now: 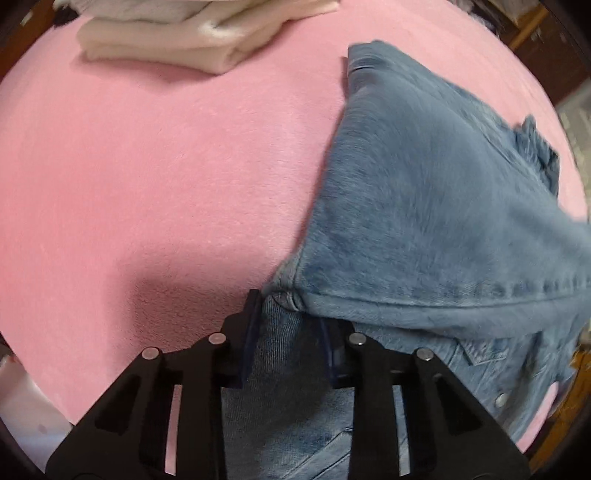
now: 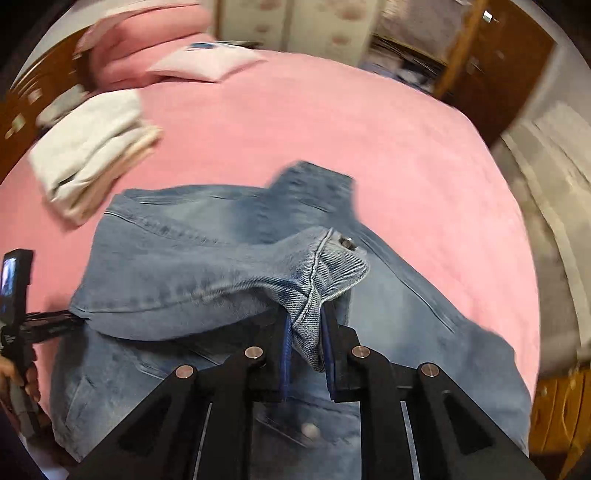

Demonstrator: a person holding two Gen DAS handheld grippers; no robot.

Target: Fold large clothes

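Note:
A light blue denim jacket [image 1: 424, 206] lies on the pink bed cover [image 1: 155, 177], partly folded over itself. My left gripper [image 1: 291, 314] is shut on a corner of the jacket's hem and holds it a little above the bed. In the right wrist view the jacket [image 2: 207, 266] spreads across the near part of the bed. My right gripper [image 2: 308, 325] is shut on a bunched denim edge with a metal snap button [image 2: 347, 242] just beyond the fingers. The left gripper [image 2: 48, 317] shows at the left edge of that view, at the jacket's other corner.
A stack of folded white clothes [image 1: 184, 33] lies at the far side of the bed, also in the right wrist view [image 2: 92, 147]. Pink pillows [image 2: 147, 48] sit at the head. Wooden furniture [image 2: 498, 66] stands beyond the bed's right edge [image 2: 509, 206].

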